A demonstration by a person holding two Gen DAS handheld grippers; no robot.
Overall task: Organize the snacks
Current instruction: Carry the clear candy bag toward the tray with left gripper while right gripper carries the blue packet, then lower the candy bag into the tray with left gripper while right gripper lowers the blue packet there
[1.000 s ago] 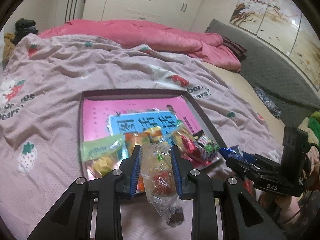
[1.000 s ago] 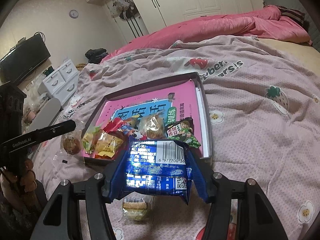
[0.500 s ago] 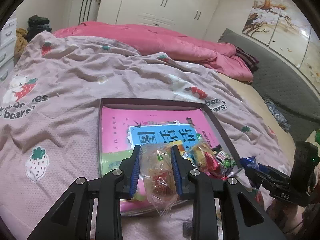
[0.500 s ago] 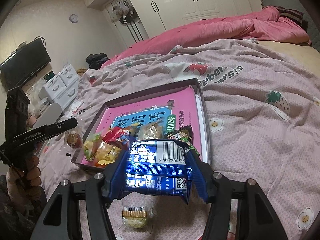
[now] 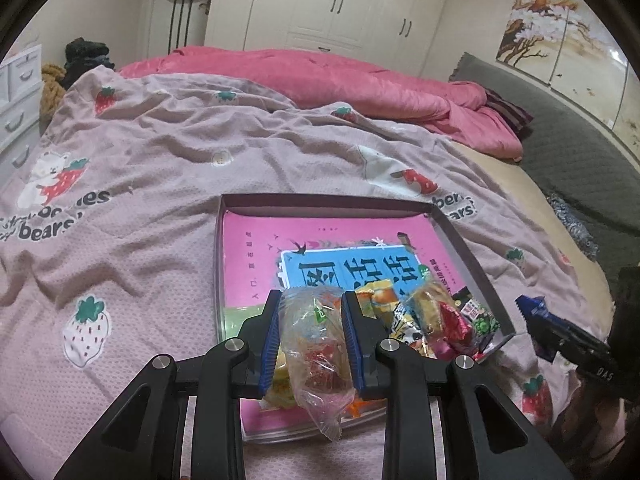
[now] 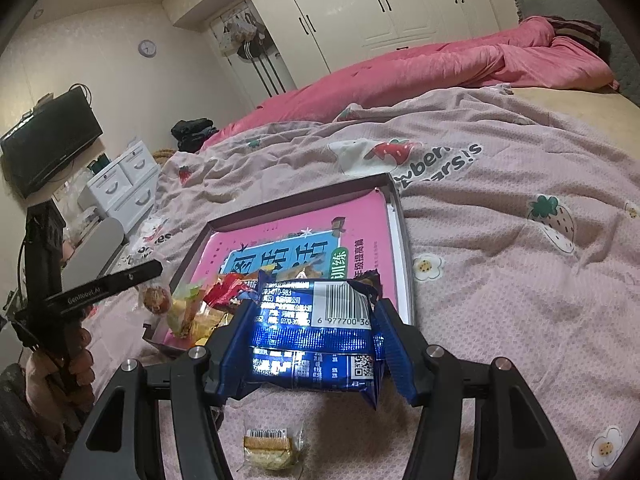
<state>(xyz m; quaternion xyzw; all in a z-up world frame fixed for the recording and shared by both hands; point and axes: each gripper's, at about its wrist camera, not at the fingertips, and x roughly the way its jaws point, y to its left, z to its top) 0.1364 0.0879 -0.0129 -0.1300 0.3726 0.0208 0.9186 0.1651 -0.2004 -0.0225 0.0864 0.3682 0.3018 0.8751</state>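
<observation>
Snacks are being sorted on a bed covered by a strawberry-print blanket (image 5: 160, 184). Left gripper (image 5: 310, 336) has its jaws closed on a clear snack bag (image 5: 316, 354) with red and yellow contents; the blue pads press both sides of the bag, and its lower end hangs loose below them. In the left wrist view the bag is held over the near edge of a shallow tray (image 5: 452, 226) lying on the blanket. A pink book (image 5: 256, 248) with a blue title panel lines the tray floor. Loose snack packets (image 5: 436, 316) are heaped at the tray's near right corner, on top of the book.

Right gripper (image 6: 312, 334) has its jaws clamped on a blue foil packet (image 6: 316, 344), barcode side up; both pads bear against its ends. The packet is held above the blanket, just short of the tray's near edge. One small wrapped biscuit (image 6: 270, 446) lies on the blanket beneath this gripper, outside the tray.

In the right wrist view the left gripper appears at the left edge, with a person's hand (image 6: 76, 352) round its handle. A pink quilt (image 5: 340, 76) lies along the far side of the bed, in front of white wardrobes (image 5: 332, 4)
</observation>
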